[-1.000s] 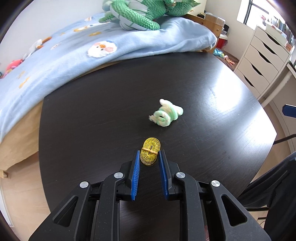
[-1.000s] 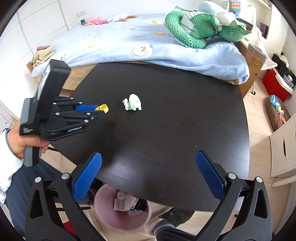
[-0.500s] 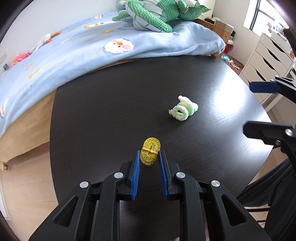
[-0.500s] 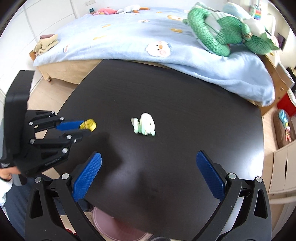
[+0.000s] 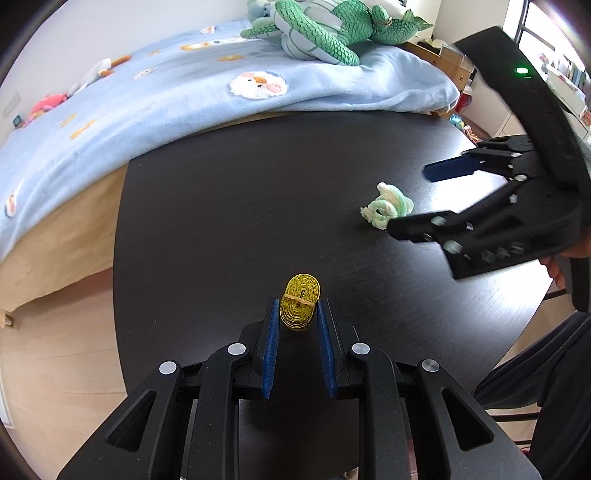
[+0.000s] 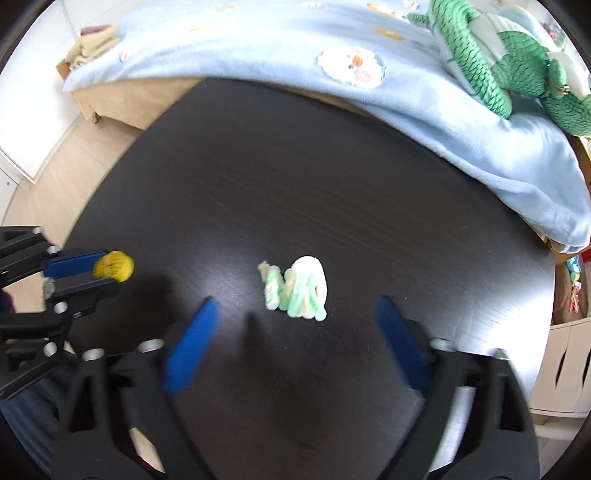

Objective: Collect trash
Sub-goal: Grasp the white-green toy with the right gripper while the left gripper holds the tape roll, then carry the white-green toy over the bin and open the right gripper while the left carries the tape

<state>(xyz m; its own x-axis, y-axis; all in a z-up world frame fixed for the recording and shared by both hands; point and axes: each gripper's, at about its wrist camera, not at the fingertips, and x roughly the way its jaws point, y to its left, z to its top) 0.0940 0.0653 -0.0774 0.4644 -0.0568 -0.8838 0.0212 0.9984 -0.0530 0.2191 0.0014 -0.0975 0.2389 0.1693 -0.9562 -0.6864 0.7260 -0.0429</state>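
Nearest the left wrist camera, the left gripper point(image 5: 298, 317) has its two blue-padded fingers point(image 5: 270, 347) closed on one yellow coil point(image 5: 299, 306), a flat wound roll bound by a band, held on edge above the dark table point(image 5: 229, 229); the right wrist view shows the same coil point(image 6: 113, 266) pinched between the pads near the table's left edge. The right gripper point(image 6: 295, 314) has its two blue fingers point(image 6: 192, 343) spread wide, motion-blurred, over the table point(image 6: 332, 177) with nothing between them. Just ahead of them lies one green-and-white wad point(image 6: 297, 286), resting on the tabletop; in the left view this wad point(image 5: 386, 210) sits between the right gripper's spread fingers point(image 5: 448, 171), whether touching cannot be told. Count of trash items visible: two, one gripped, one lying on the table. Past the far table edge is one bed with a light-blue blanket point(image 5: 184, 99) carrying one green scaly plush toy point(image 5: 325, 33).
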